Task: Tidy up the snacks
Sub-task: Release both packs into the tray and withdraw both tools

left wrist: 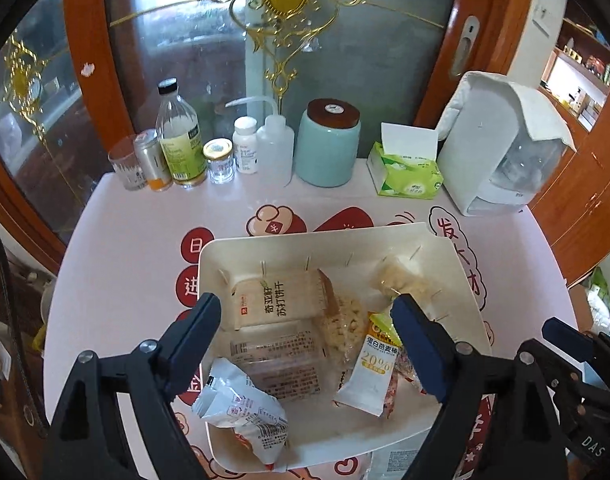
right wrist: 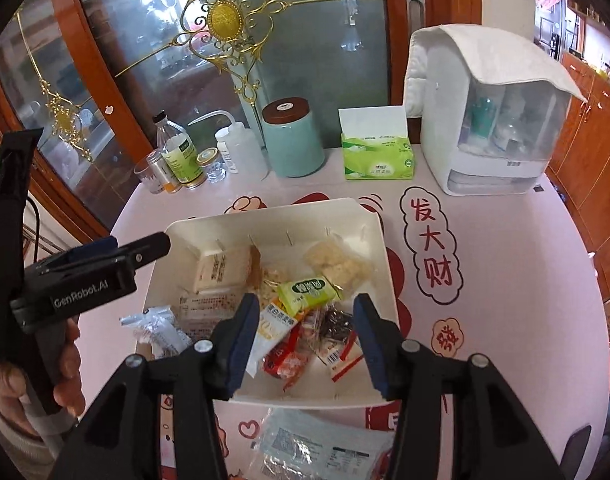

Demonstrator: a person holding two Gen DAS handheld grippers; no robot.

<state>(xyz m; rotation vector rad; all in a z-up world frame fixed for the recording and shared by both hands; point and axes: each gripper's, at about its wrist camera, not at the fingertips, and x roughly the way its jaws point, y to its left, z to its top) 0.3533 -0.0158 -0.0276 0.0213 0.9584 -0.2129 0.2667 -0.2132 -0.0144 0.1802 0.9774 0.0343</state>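
Assorted snack packets (left wrist: 279, 300) in white tray (right wrist: 389, 256)

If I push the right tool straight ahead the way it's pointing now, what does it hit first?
Most likely the pile of snack packets in the white tray: the open right tool points down at the red wrapper and the dark packet between its fingers. Depth is unclear, so which of the two comes first is uncertain.

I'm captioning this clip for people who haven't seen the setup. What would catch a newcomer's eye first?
First, the white bin in the middle of the pink printed table, heaped with wrapped snacks, among them a bright green packet. Both the left gripper and the right gripper hang open over it. One clear packet lies outside the bin, on the table at its near side.
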